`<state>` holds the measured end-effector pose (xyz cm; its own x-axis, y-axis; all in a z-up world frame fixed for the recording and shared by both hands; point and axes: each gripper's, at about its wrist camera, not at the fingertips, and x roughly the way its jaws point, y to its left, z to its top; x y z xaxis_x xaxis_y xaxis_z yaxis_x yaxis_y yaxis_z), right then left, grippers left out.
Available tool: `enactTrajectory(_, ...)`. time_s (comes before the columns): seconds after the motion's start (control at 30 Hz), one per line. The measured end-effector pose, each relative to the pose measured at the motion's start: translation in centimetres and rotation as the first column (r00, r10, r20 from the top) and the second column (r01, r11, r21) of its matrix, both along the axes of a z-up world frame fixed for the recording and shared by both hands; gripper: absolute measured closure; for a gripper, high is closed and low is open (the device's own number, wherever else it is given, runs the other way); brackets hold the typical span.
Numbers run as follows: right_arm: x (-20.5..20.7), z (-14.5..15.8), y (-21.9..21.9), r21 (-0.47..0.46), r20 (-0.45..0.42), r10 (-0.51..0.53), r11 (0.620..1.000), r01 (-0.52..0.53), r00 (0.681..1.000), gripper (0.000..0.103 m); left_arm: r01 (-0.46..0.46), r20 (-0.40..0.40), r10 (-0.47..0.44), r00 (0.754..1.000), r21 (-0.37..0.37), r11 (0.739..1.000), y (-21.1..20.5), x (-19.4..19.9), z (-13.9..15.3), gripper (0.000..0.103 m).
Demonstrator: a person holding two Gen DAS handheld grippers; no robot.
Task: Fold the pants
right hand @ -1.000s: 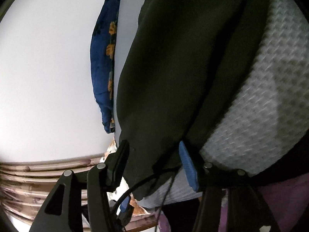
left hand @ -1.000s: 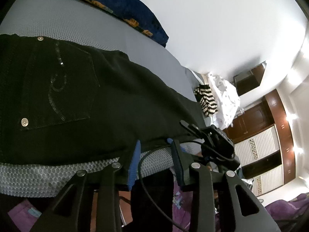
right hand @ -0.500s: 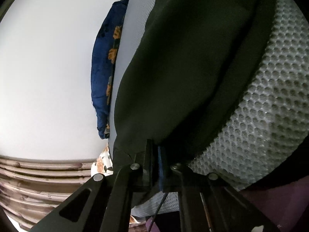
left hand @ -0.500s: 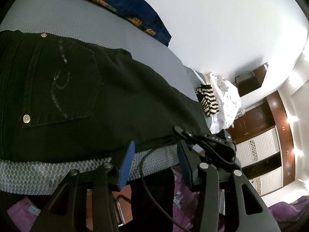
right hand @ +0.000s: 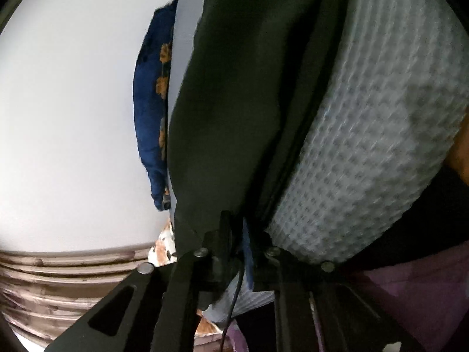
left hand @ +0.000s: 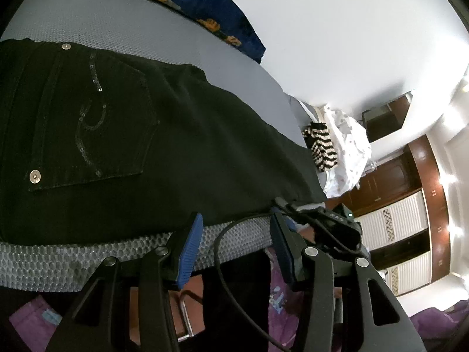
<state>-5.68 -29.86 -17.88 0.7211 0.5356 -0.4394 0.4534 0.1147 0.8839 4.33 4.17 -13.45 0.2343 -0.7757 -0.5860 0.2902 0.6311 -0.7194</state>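
Black jeans (left hand: pixel 140 135) lie flat on a grey honeycomb-textured mattress (left hand: pixel 88 258), back pocket (left hand: pixel 88 123) with its sequin swirl facing up; their long axis runs from the waist at the left of the left wrist view toward the leg end at the right, along the mattress's near edge; the left gripper (left hand: pixel 234 243) hovers just off that edge beside the seat of the jeans, its blue-padded jaws apart with only a black cable (left hand: pixel 222 252) between them, having just been opening; the right gripper (right hand: pixel 237 246) sits at the far leg end, jaws nearly together and pinched on the dark hem fabric, having slackened slightly; so the right hand appears nearer to a working hold, and any fold would likely carry the leg end back along the length toward the waist; a blue floral pillow (left hand: pixel 205 8) lies beyond, against a white wall (left hand: pixel 337 29).
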Motion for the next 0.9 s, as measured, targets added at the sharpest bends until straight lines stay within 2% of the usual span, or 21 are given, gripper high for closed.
enactTrajectory(0.07, -0.6, 0.3, -0.8, -0.005, -0.005, -0.013, 1.000, 0.013, 1.000, 0.081, -0.005, 0.005, 0.005, 1.000, 0.000, 1.000, 0.1, 0.0, 0.1, 0.054)
enactTrajectory(0.17, -1.8, 1.1, -2.9, -0.061, -0.011, -0.072, 0.996, 0.071, 0.997, 0.076, -0.010, 0.005, 0.010, 1.000, -0.003, 1.000, 0.3, -0.1, 0.1, 0.050)
enactTrajectory(0.27, -2.4, 1.2, -5.5, -0.112, -0.021, -0.120, 0.987, 0.117, 0.993, 0.076, -0.011, -0.006, 0.011, 1.000, -0.005, 1.000, 0.3, -0.4, -0.2, 0.050)
enactTrajectory(0.37, -2.8, 0.6, -7.5, -0.099, -0.034, -0.171, 0.981, 0.167, 0.985, 0.076, -0.009, -0.010, 0.009, 1.000, -0.002, 1.000, 0.2, -0.3, -0.3, 0.050)
enactTrajectory(0.67, -1.0, 0.1, -7.8, -0.087, -0.025, -0.165, 0.983, 0.162, 0.986, 0.074, -0.009, -0.037, 0.010, 0.999, 0.005, 1.000, 0.2, -0.3, -0.9, 0.050)
enactTrajectory(0.77, -1.9, 0.6, -8.1, -0.080, -0.046, -0.177, 0.982, 0.173, 0.983, 0.074, -0.013, -0.035, 0.013, 0.999, 0.007, 1.000, 0.4, -0.3, -0.7, 0.050)
enactTrajectory(0.9, -2.7, 1.7, -8.5, -0.075, -0.016, -0.182, 0.981, 0.180, 0.983, 0.072, -0.022, -0.033, 0.022, 0.999, -0.001, 1.000, 0.6, -0.1, -0.7, 0.047)
